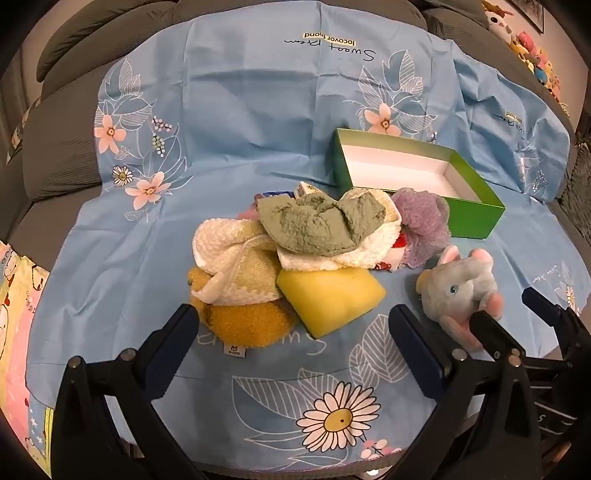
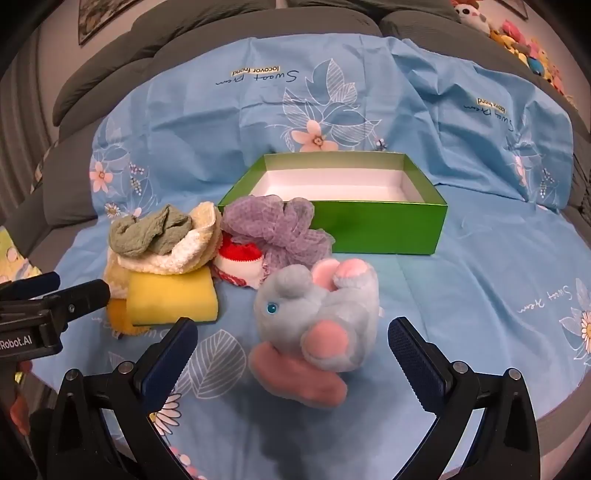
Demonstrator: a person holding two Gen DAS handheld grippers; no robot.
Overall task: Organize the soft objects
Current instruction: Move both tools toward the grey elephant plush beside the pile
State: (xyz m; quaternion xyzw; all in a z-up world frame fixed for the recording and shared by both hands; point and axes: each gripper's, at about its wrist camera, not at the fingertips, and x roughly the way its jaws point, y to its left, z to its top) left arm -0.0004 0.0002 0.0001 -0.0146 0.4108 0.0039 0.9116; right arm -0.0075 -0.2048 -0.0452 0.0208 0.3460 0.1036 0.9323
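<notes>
**Both grippers spread wide, grey plush between the right one's fingers, box bare**

Left gripper (image 1: 293,325): jaws fully released, nothing between them. It points down at the pile of soft items on the blue floral sheet (image 1: 236,110). Nearest its fingers are the orange plush (image 1: 243,325) and the yellow sponge (image 1: 328,295); neither finger touches them.

Pile, from the left wrist view: green cloth (image 1: 314,225) on top, white knitted cloth (image 1: 229,254) under and left of it, purple mesh puff (image 1: 424,221) at the right edge, just beside the box. A red-and-white piece (image 2: 240,260) shows between puff and sponge in the right wrist view.

Right gripper (image 2: 291,343): jaws equally released. The grey plush with pink ears (image 2: 317,317) lies on the sheet between the 2 fingers, clear gaps on both sides, so not gripped.

Green box (image 2: 376,227): open, white interior with nothing in it, standing on the sheet behind the pile and the plush.

Background: grey sofa cushions (image 2: 221,33); a row of colourful plush toys (image 2: 524,48) at upper right.
</notes>
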